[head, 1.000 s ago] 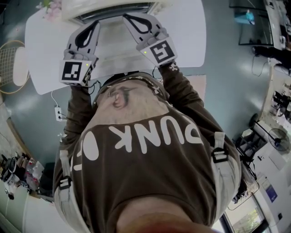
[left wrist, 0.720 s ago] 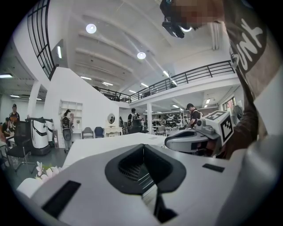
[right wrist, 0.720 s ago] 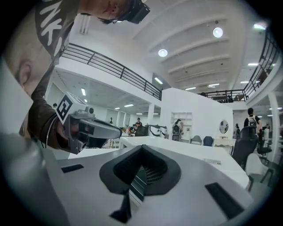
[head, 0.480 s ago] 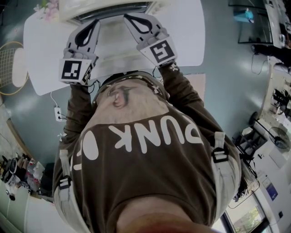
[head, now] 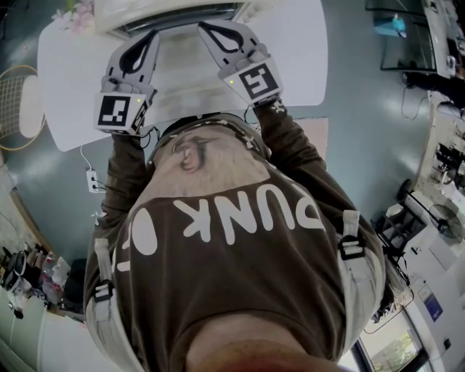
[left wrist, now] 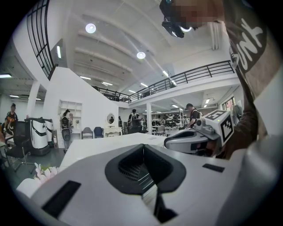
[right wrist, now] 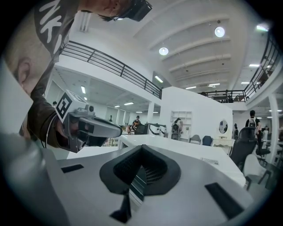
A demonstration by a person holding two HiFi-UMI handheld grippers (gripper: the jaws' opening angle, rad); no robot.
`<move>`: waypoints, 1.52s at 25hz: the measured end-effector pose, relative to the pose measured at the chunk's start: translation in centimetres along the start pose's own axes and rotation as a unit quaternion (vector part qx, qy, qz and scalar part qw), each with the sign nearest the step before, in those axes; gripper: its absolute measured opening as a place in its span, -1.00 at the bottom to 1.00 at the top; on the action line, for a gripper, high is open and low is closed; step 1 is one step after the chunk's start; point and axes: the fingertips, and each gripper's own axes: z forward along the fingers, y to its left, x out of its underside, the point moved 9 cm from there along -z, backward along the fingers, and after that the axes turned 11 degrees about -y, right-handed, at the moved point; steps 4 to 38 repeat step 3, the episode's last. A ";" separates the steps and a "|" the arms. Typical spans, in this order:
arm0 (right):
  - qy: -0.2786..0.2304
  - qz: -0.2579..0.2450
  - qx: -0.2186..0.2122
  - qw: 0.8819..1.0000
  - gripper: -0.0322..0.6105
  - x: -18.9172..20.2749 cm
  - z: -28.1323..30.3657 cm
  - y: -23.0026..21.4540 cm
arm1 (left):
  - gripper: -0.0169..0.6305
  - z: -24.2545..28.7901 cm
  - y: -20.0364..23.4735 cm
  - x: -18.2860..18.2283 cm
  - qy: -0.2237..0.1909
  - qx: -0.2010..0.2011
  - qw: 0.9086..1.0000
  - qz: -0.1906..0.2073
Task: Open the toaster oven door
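In the head view the toaster oven [head: 174, 16] stands at the far edge of the white table [head: 294, 51], only its front strip showing at the top of the frame. My left gripper [head: 150, 36] and right gripper [head: 205, 27] are raised side by side just in front of it, tips pointing at it, each with its jaws closed together and nothing held. In the left gripper view the left gripper [left wrist: 142, 149] is shut, with striped oven slats showing through the hole behind the tips. The right gripper [right wrist: 141, 148] looks the same in its own view.
Pink flowers [head: 81, 11] lie at the table's far left corner. A racket [head: 13, 94] and a power strip [head: 93, 180] are on the floor to the left. The person's brown-shirted body fills the lower head view. Each gripper view shows the other gripper [left wrist: 201, 132] [right wrist: 86, 126] alongside.
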 end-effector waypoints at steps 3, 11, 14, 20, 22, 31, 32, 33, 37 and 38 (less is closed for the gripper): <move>0.001 -0.003 -0.001 1.000 -0.88 -0.1 0.0 -0.1 | -0.93 0.0 0.0 -0.1 0.000 0.000 1.000 0.001; 0.001 -0.003 -0.001 1.000 -0.88 -0.1 0.0 -0.1 | -0.93 0.0 0.0 -0.1 0.000 0.000 1.000 0.001; 0.001 -0.003 -0.001 1.000 -0.88 -0.1 0.0 -0.1 | -0.93 0.0 0.0 -0.1 0.000 0.000 1.000 0.001; 0.001 -0.003 -0.001 1.000 -0.88 -0.1 0.0 -0.1 | -0.93 0.0 0.0 -0.1 0.000 0.000 1.000 0.001; 0.001 -0.003 -0.001 1.000 -0.88 -0.1 0.0 -0.1 | -0.93 0.0 0.0 -0.1 0.000 0.000 1.000 0.001; 0.001 -0.003 -0.001 1.000 -0.88 -0.1 0.0 -0.1 | -0.93 0.0 0.0 -0.1 0.000 0.000 1.000 0.001; 0.001 -0.003 -0.001 1.000 -0.88 -0.1 0.0 -0.1 | -0.93 0.0 0.0 -0.1 0.000 0.000 1.000 0.001; 0.001 -0.003 -0.001 1.000 -0.88 -0.1 0.0 -0.1 | -0.93 0.0 0.0 -0.1 0.000 0.000 1.000 0.001; 0.001 -0.003 -0.001 1.000 -0.88 -0.1 0.0 -0.1 | -0.93 0.0 0.0 -0.1 0.000 0.000 1.000 0.001; 0.001 -0.003 -0.001 1.000 -0.88 -0.1 0.0 -0.1 | -0.93 0.0 0.0 -0.1 0.000 0.000 1.000 0.001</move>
